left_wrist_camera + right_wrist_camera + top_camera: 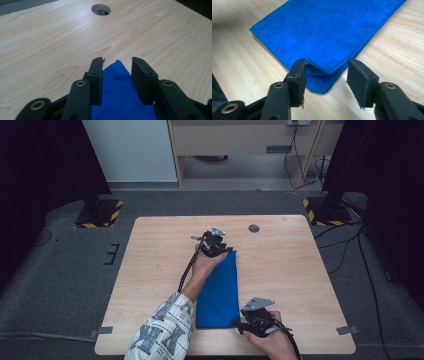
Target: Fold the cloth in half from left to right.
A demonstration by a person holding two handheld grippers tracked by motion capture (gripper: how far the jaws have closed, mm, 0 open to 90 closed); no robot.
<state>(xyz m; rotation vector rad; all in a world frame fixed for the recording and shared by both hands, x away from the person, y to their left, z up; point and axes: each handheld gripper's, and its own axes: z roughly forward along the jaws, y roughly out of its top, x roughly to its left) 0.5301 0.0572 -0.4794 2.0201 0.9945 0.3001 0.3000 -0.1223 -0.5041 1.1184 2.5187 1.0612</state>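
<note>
Folding the blue towel (218,292), lying lengthwise at table (150,270) centre, calls for both released grippers, left (223,251) at twelve o'clock and right (240,324) at five, backing away without snagging corners.

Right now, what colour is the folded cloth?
Bright blue cloth, clearest in the right gripper view.

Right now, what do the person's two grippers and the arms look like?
Both the left gripper and the right gripper are black, each topped by a grey three-cornered plate and trailing a black cable. In the gripper views, the fingers are flat, black and rectangular, on arms with brass-coloured rivets. The left arm wears a white sleeve with dark blue-grey print.
</note>
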